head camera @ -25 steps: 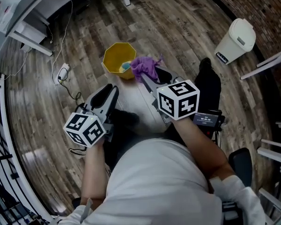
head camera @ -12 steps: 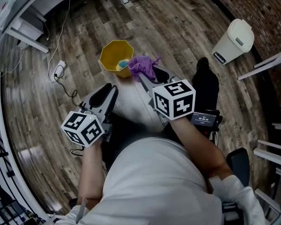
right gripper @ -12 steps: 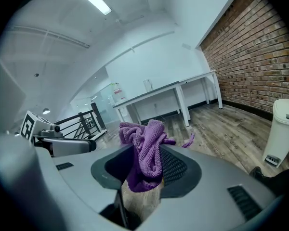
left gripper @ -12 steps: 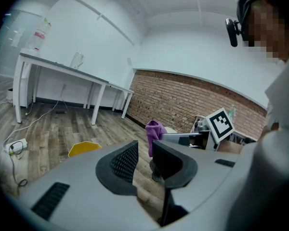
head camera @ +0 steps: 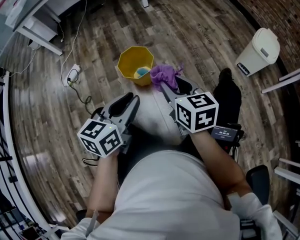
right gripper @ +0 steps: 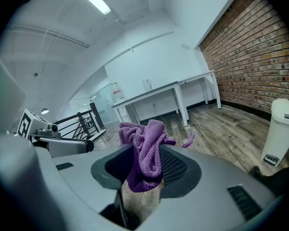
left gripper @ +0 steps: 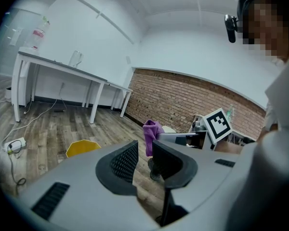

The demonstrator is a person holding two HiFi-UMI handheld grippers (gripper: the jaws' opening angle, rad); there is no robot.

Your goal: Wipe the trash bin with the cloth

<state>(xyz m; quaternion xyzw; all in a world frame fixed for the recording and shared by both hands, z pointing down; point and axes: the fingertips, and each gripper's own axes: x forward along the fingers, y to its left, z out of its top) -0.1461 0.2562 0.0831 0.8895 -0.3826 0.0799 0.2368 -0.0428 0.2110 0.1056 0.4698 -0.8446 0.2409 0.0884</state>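
Left tongs (left gripper: 144,150): narrow gap between jaws, nothing in it. Right tongs (right gripper: 145,152): pinching purple cloth (head camera: 164,75), bunched above the jaws. Just past the cloth: yellow octagonal trash bin (head camera: 122,67), upright on wood floor (head camera: 200,29), something blue inside. White pedal bin (head camera: 260,49) well off right, by brick wall (head camera: 290,4).
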